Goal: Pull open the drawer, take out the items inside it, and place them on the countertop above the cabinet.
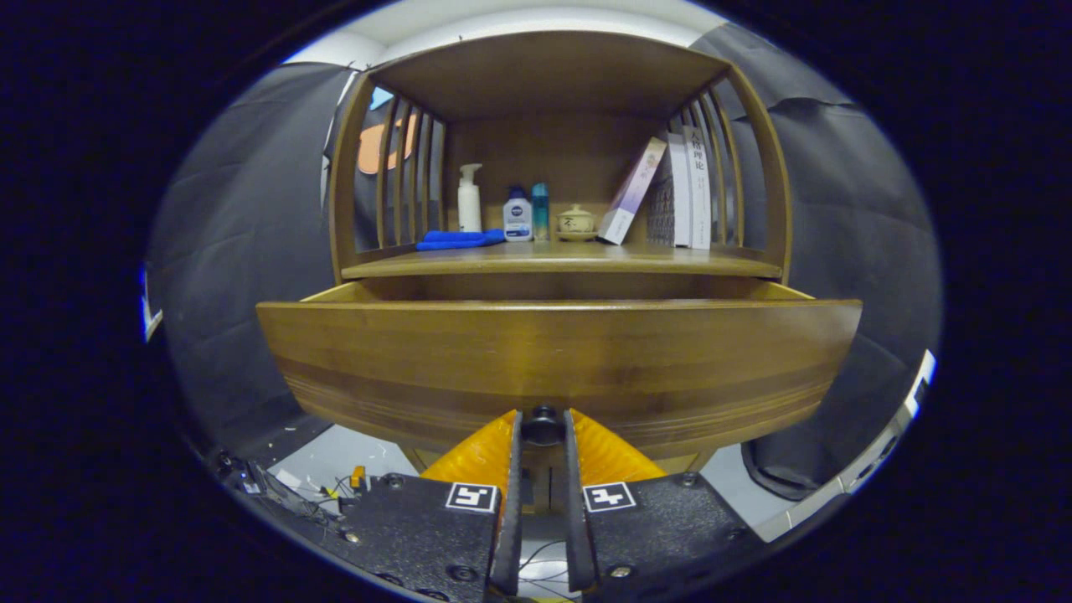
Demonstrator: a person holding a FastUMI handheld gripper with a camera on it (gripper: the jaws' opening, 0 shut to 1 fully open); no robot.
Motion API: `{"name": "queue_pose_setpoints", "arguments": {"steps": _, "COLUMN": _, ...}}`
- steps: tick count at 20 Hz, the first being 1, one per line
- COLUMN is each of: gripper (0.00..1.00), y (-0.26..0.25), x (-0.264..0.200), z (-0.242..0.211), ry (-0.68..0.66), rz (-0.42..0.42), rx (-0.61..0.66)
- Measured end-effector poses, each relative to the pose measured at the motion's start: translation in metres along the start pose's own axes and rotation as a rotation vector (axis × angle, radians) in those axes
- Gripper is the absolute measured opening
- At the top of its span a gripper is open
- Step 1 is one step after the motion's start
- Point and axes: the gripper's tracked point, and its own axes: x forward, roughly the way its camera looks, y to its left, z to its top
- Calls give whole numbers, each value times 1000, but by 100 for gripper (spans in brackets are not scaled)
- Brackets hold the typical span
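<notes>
The claw [543, 440] is closed narrow on the dark drawer knob [543, 425], low at the centre of the wooden drawer front [553, 360]; the drawer stands partly drawn out, its interior hidden above and beyond the fingers.

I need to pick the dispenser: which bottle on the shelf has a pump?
The white bottle, leftmost of three, behind the blue cloth. The others have plain caps.
</notes>
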Motion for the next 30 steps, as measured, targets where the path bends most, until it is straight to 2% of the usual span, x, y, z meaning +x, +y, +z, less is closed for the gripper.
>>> {"name": "queue_pose_setpoints", "arguments": {"steps": 13, "gripper": 24, "y": 6, "x": -59, "z": -33, "ry": 24, "rz": 54, "rx": -2}}
{"name": "queue_pose_setpoints", "arguments": {"steps": 27, "gripper": 25, "y": 12, "x": -69, "z": -37, "ry": 9, "rz": 46, "rx": -24}}
{"name": "queue_pose_setpoints", "arguments": {"steps": 29, "gripper": 33, "y": 9, "x": -77, "z": -29, "ry": -21, "rz": 31, "rx": -24}}
{"name": "queue_pose_setpoints", "arguments": {"steps": 30, "gripper": 39, "y": 6, "x": -83, "z": -21, "ry": -45, "rz": 19, "rx": -34}}
